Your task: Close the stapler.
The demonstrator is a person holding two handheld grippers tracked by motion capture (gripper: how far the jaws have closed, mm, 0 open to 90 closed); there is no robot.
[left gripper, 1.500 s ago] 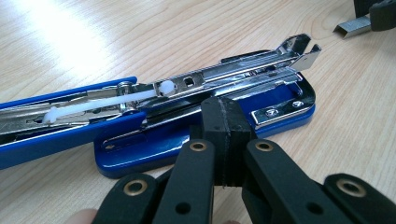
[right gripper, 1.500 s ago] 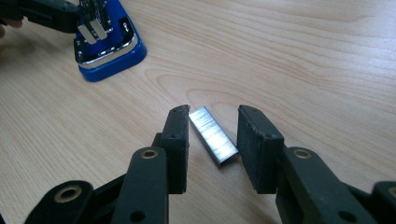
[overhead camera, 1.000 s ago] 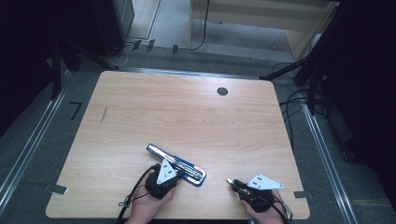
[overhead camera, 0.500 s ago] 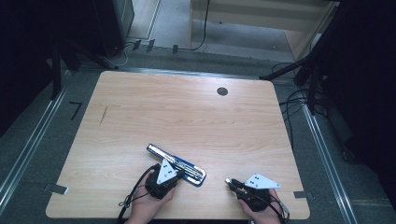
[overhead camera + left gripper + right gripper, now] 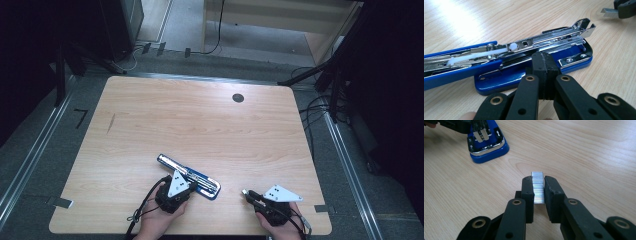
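- High view: both my hands rest at the tabletop's [image 5: 150, 115] near edge, left gripper [image 5: 176, 192] beside the opened blue stapler [image 5: 192, 176], right gripper [image 5: 249, 194] well apart.
- Left gripper view: my jaws are clenched empty, just beside the stapler's base.
- Right gripper view: my jaws grasp a staple strip [image 5: 538, 187].

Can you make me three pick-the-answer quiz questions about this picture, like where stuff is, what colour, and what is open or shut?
1. Where is the stapler?
A. far edge of the table
B. near edge, by the left gripper
C. on the floor

2. What colour is its base?
A. red
B. green
C. blue

3. What does the right gripper hold?
A. a strip of staples
B. nothing
C. a pen

Answers: 1 B, it lies beside the left hand; 2 C, the base looks blue; 3 A, the jaws pinch the silver strip.
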